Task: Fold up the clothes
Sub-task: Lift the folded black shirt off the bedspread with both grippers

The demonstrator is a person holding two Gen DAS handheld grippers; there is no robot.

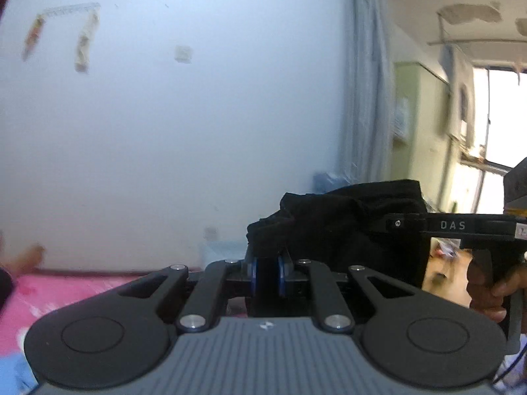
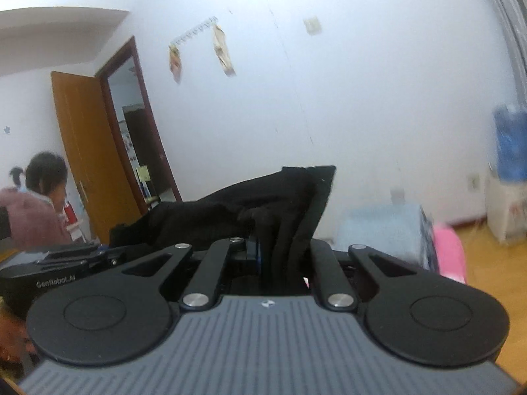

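Holding the black garment (image 1: pixel 346 227) up before the white wall (image 1: pixel 164 131), my left tongs (image 1: pixel 266 271) and right tongs (image 2: pixel 266 256) both pinch it tight.

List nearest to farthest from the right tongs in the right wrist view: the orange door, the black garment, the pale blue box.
1. Black garment, clamped in the right tongs.
2. Pale blue box, just beyond, to the right.
3. Orange door, far left.

Orange door (image 2: pixel 82 151) stood open at 9 o'clock, grey curtain (image 1: pixel 367 75) hung at 1, pink bedding (image 1: pixel 66 293) lay at 8.
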